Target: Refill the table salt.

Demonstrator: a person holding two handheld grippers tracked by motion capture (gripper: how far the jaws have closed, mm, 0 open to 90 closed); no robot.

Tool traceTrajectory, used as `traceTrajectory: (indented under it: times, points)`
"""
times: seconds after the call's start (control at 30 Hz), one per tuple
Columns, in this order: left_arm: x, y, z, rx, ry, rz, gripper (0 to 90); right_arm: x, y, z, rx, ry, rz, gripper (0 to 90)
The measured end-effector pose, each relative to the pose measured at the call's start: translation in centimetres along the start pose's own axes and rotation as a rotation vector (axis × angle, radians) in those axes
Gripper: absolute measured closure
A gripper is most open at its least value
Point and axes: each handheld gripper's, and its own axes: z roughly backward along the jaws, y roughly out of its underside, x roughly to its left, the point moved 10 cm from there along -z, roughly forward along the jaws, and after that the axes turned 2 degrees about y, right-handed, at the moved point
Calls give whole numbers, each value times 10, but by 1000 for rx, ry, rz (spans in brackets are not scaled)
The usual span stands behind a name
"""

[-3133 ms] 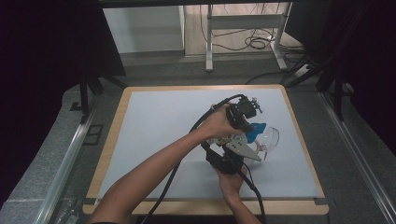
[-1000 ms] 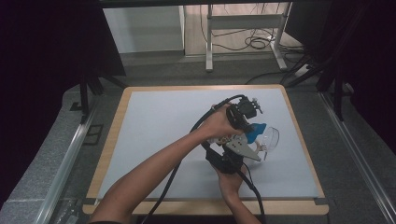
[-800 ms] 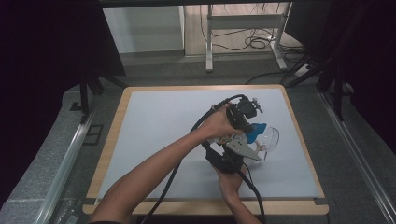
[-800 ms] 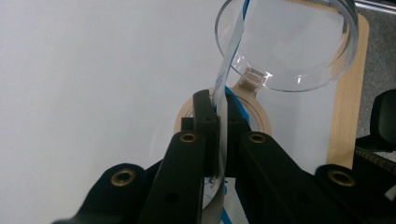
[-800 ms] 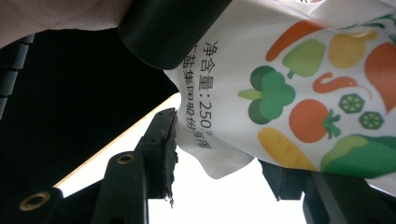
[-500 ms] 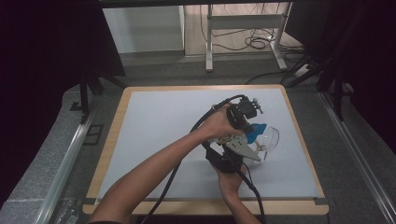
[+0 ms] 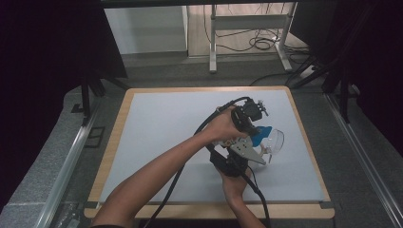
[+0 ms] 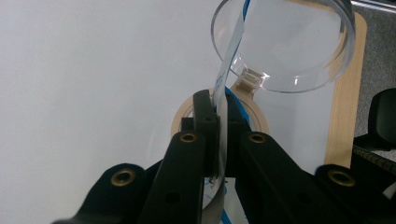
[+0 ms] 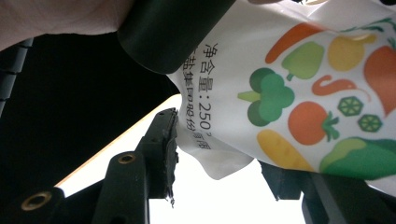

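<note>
Pale and mostly bare, the tabletop [image 7: 157,128] has a wooden border and dark surroundings, with desk legs and cables on the floor beyond it. Toward its far right side both tongs meet over a printed pouch [image 9: 299,93], white with vegetable drawings and blue trim, held above a clear round container [image 8: 285,44] that has a wooden ring under its hinged lid.

The left tongs [image 8: 219,109] are clenched on the pouch's thin top edge, the strip running straight up between the jaws toward the container just ahead of them. The right tongs [image 9: 219,149] stand about half closed around the pouch's lower corner; from the pictures I cannot tell whether the pads press on it.

Risks, as I judge them: the thin edge could slide out of the left grip if the pouch is pulled hard, dropping it beside the container. A tear started unevenly could spill the contents onto the tabletop. The light container, sitting just beyond the tongs, could be knocked or tipped by either hand.
</note>
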Motion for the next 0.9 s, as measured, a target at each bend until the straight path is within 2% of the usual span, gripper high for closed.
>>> traceTrajectory:
  times: [0.9]
  points:
    - [1, 1, 0, -4, 2, 1, 899, 0, -1, 0, -2, 2, 8, 518]
